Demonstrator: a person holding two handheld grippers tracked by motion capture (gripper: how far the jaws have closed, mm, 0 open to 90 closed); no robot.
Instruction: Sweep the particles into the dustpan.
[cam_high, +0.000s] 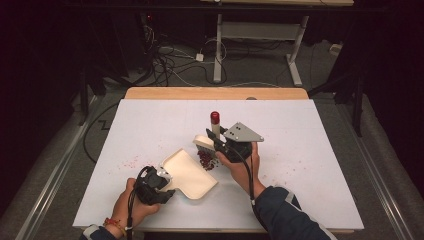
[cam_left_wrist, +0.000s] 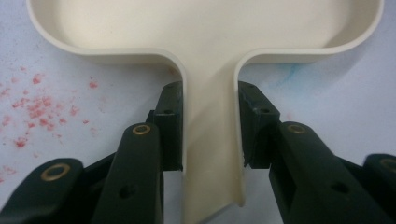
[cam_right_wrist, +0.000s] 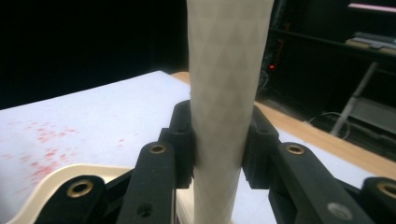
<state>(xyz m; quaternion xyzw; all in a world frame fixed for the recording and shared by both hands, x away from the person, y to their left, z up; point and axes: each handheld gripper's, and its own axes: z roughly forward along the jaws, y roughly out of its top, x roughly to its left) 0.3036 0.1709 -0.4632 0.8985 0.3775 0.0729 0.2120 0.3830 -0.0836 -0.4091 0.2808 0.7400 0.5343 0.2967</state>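
Left gripper pinching dustpan by narrow handle, pan flat near front edge of table. Right gripper clamped on brush handle, bristles at red crumbs mid-table. Both light, stiff plastic, likely slippery; grip handles.

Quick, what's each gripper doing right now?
Left gripper: shut on the dustpan handle.
Right gripper: shut on the brush handle.
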